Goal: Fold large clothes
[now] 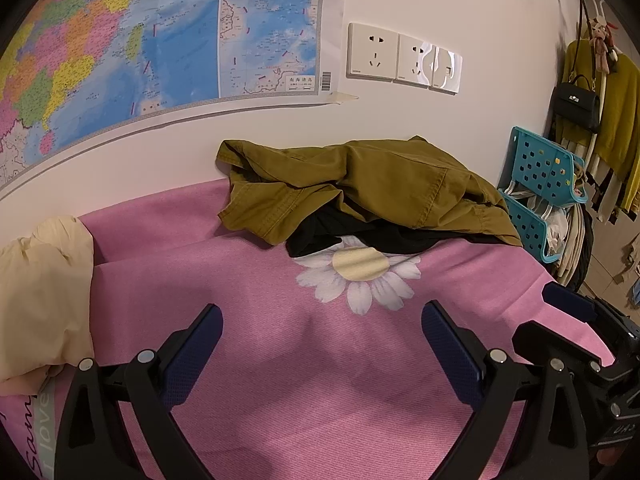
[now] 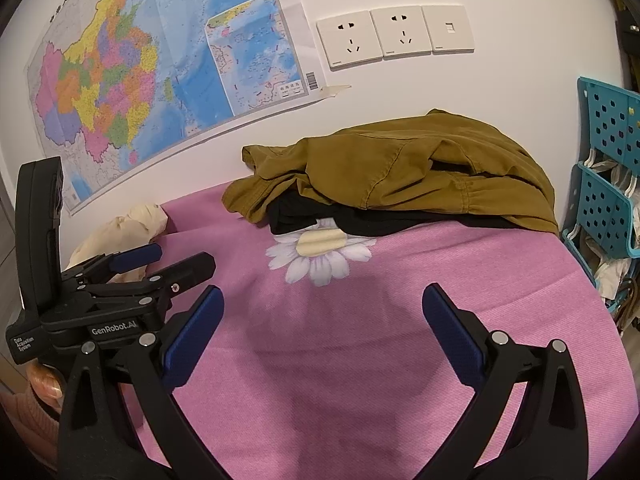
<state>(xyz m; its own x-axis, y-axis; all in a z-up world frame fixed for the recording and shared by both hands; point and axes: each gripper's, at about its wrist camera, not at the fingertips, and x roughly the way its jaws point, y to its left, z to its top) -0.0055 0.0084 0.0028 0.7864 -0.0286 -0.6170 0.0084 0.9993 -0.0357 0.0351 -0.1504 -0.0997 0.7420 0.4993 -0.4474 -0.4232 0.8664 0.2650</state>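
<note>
Wall map (image 1: 120, 40), sockets (image 1: 404, 60), teal baskets (image 1: 540, 176).

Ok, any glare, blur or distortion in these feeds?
Left wrist view: glare on the right wall switch, the map edge bowed by the fisheye. Right wrist view: no glare, same bowing, soft shadow on the pink sheet. Both sharp.

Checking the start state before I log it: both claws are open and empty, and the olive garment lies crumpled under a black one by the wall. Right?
Not quite: the olive garment lies on top of the black one, as the left wrist view shows. Both claws, left and right, are open and empty.
</note>
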